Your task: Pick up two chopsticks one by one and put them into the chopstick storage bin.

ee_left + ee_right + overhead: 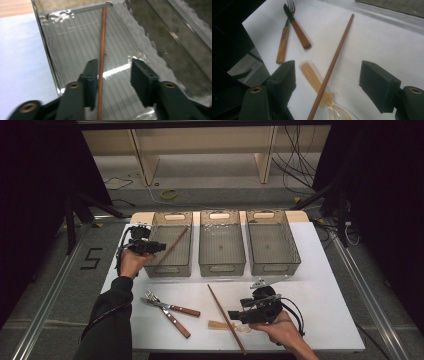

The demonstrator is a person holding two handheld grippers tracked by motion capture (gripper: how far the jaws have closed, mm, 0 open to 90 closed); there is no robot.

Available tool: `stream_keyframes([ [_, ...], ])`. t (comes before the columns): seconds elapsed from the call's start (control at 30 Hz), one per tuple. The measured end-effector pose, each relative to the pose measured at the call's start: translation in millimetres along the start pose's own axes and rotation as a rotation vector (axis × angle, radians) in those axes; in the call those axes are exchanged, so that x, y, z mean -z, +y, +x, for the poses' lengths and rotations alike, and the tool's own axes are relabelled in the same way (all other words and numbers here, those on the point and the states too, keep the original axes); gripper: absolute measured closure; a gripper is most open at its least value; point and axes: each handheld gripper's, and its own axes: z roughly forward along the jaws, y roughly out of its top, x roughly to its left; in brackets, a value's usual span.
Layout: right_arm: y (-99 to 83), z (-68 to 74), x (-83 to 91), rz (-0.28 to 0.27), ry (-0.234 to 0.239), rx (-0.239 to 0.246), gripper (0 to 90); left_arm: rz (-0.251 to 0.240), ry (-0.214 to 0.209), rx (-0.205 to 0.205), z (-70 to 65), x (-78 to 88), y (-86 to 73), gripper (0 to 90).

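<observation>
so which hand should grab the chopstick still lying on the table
Probably the right: the right gripper hovers open right over that chopstick, while the left gripper is away at the left bin.

Cut off at 6 o'clock: chopstick in left gripper view, spoon bowl in right gripper view. Blurred: tray bottom.

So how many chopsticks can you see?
2. One chopstick lies slanted in the left bin, between the open left tongs. The other chopstick lies on the table, across a clear spoon, by the right tongs.
</observation>
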Motion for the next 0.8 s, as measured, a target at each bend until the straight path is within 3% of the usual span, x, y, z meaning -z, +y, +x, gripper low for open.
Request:
stream_keyframes([
  [0.17,0.0,-0.9,0.0,0.001,-0.001,-0.002,30.0,-0.056,-0.053,0.006,-8.1,13.9,-3.1,40.0],
  [0.33,0.5,-1.8,-0.1,0.002,-0.002,-0.005,30.1,-0.085,-0.107,-0.02,-21.3,29.7,-8.2,30.2],
  [0.53,3.2,-1.7,-2.0,0.008,-0.014,-0.01,30.0,-0.121,-0.17,-0.058,-42.5,40.3,-24.1,26.2],
  [0.8,4.6,-2.7,-6.3,0.035,-0.029,-0.024,30.3,-0.176,-0.223,-0.093,-63.7,53.6,-46.4,23.5],
])
